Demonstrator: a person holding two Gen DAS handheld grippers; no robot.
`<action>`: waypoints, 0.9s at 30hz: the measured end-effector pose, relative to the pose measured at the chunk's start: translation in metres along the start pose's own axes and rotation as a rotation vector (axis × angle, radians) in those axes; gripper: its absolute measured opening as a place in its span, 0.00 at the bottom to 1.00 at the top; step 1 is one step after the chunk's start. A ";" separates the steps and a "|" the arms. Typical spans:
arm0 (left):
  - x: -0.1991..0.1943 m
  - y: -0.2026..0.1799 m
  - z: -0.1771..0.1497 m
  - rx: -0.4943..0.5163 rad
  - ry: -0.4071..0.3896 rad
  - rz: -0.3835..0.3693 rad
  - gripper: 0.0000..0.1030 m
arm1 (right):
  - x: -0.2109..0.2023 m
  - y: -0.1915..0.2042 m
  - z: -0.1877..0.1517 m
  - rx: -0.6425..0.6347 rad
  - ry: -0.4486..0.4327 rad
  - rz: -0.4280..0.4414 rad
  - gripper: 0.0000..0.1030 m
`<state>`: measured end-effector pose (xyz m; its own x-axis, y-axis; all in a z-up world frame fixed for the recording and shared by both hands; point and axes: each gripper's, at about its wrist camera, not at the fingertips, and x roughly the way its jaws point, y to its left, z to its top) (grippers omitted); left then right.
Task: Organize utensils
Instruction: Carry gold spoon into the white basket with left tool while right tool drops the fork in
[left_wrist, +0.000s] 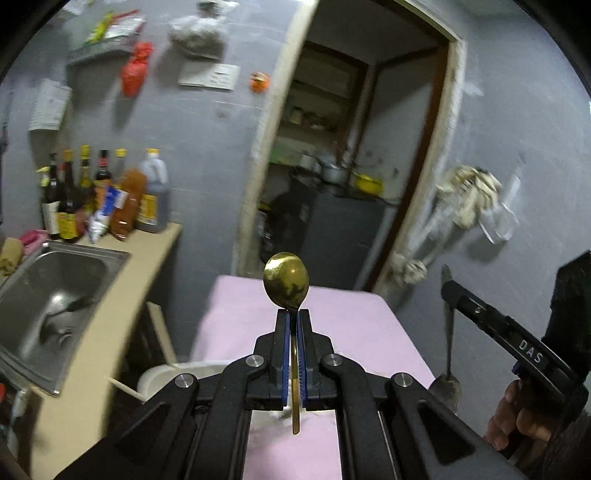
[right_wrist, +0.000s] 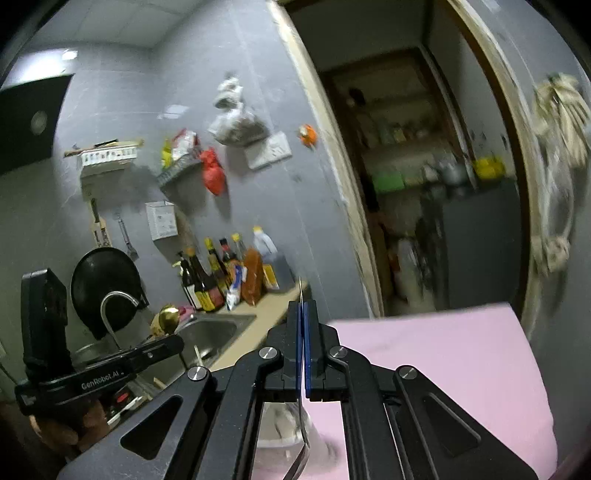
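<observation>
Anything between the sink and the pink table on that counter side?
Left wrist view: only a strip of tan countertop and a dark gap separate the sink from the pink table; a white bucket sits low in that gap.

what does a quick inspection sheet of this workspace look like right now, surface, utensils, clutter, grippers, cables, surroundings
surface: pink table top, its visible part bare; beige counter with steel sink beside it.
job's things: gold spoon bowl up in the left gripper; silver spoon hanging bowl down from the right gripper.
clutter: sauce bottles at the counter's back; white container below the left gripper; a dark utensil lies in the sink.
grippers: both shut on a spoon handle, each held in a hand.
cables: nothing seen.
surroundings: grey tiled wall, hung bags, black pan, open doorway to a storeroom, cloths on hooks.
</observation>
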<state>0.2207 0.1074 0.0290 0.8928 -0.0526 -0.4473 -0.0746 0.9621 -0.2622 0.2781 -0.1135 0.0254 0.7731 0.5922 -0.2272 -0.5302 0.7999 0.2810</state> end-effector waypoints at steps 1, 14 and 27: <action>-0.001 0.011 0.004 -0.013 -0.010 0.017 0.04 | 0.006 0.007 0.002 -0.004 -0.010 0.008 0.01; 0.009 0.074 0.007 -0.082 -0.052 0.126 0.04 | 0.065 0.048 -0.010 -0.046 -0.022 0.016 0.01; 0.025 0.066 -0.019 -0.040 -0.016 0.124 0.04 | 0.084 0.045 -0.033 -0.066 0.039 -0.035 0.01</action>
<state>0.2295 0.1642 -0.0151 0.8828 0.0705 -0.4643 -0.2021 0.9495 -0.2401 0.3073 -0.0248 -0.0122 0.7780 0.5660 -0.2728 -0.5257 0.8241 0.2107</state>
